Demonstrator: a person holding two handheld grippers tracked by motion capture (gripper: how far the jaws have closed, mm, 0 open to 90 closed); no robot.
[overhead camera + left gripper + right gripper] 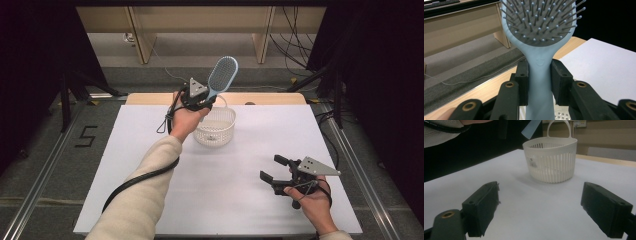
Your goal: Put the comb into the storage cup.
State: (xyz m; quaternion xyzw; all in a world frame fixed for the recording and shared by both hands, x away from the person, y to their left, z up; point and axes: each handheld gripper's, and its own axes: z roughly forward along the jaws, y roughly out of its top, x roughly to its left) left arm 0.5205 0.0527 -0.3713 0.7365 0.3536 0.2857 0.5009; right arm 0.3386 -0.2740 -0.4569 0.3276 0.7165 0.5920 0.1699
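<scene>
My left gripper (206, 101) is shut on the handle of a light blue hairbrush (221, 76), held up above the far-left rim of a white slatted basket (216, 126). In the left gripper view both pads press the sides of the hairbrush (540, 62) handle, with its bristled head upright and facing the camera. My right gripper (274, 168) rests low near the table's front right, open, nothing between its fingers. Over there, the right gripper view looks between those wide jaws at the basket (551, 160) with its looped handle; the brush handle's blue tip (531, 128) hangs above the basket's left side.
A white sheet (220, 175) covers the table, with a strip of wooden tabletop (270, 98) along the far edge. Black cables trail from both grippers. Grey floor, a wooden bench and dark stands lie beyond the table.
</scene>
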